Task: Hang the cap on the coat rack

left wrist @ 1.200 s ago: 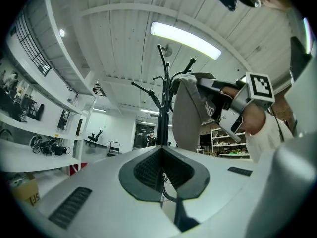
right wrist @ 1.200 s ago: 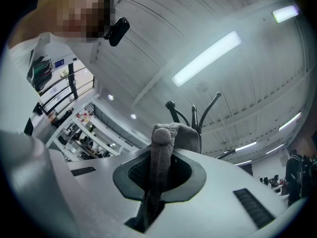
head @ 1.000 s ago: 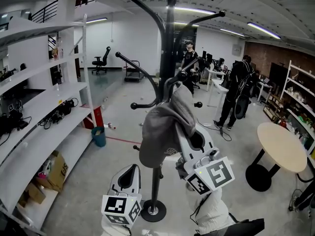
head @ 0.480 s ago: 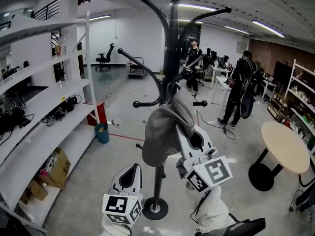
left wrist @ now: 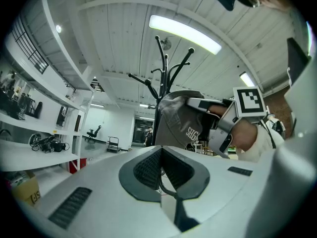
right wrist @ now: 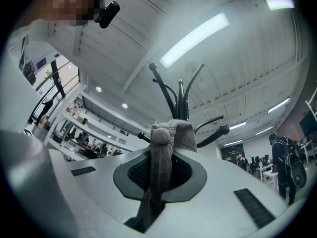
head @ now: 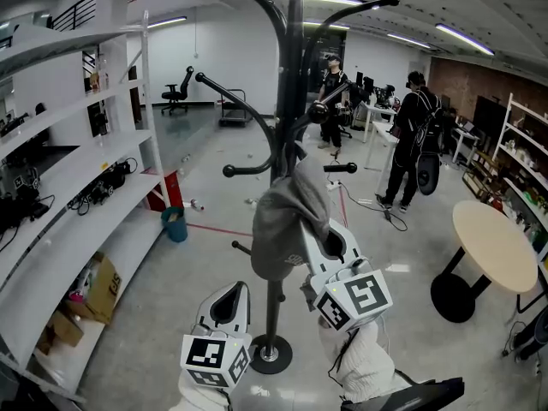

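- The left gripper [head: 229, 302] is nearest, low and just left of the coat rack's round base [head: 271, 354]. In its own view its fingers [left wrist: 148, 168] are together with nothing between them.
- The right gripper [head: 324, 245] is just to its right and higher, held by a white-gloved hand [head: 364, 362]. Its marker cube [head: 353, 299] faces the camera.
- In the right gripper view the fingers [right wrist: 136, 175] are clamped on a fold of the grey cap [right wrist: 166, 148]. The cap's top button [right wrist: 159, 135] stands up above the jaws.
- The cap [head: 287, 221] hangs limp against the black pole of the coat rack [head: 291, 84], about midway up it. Its upper edge reaches towards a lower hook [head: 308, 135]. Whether it sits on that hook cannot be told.
- The rack's curved arms end in ball tips and spread left and right above the cap.
- To the left runs white shelving [head: 77, 195] with cables on one shelf and a cardboard box [head: 98, 285] on the lowest.
- A teal bin [head: 175, 227] stands on the floor past the shelving.
- On the right is a round table [head: 492, 247] on a black foot.
- Farther back, people in dark clothes [head: 407, 135] stand among desks, and an office chair [head: 177, 92] sits at the far left.
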A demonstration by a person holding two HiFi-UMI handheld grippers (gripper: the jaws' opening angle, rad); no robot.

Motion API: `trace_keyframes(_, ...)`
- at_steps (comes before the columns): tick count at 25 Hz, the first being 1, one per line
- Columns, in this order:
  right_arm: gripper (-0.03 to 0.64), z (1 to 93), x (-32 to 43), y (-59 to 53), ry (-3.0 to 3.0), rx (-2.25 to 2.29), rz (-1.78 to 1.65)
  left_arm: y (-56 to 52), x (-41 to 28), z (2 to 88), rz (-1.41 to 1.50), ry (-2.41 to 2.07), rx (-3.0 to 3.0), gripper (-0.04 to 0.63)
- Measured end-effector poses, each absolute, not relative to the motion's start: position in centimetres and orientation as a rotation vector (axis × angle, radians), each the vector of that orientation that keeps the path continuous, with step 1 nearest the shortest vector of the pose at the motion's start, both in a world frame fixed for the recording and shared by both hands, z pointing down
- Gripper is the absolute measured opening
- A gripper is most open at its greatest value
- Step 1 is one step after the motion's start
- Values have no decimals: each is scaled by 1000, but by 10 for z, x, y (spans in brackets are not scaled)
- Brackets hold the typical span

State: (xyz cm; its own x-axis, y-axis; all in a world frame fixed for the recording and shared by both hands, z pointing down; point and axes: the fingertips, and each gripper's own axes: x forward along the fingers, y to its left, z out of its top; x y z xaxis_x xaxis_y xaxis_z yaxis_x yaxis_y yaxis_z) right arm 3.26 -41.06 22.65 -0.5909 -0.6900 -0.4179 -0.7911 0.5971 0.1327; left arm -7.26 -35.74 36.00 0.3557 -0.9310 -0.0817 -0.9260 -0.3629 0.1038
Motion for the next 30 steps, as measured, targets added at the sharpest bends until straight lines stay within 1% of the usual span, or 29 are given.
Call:
trace_keyframes(20, 25, 266, 28, -406, 2507, -1252, 375, -345, -69, 380, -171, -1713, 2526, 3)
trace_keyframes(26, 64, 275, 32, -401, 2520, -1273, 357, -340, -59, 384, -166, -1678, 2531, 3)
trace_keyframes(30, 77, 283, 35, -397, 2530, -1288, 331, -336, -53, 386, -158, -1657, 2539, 3)
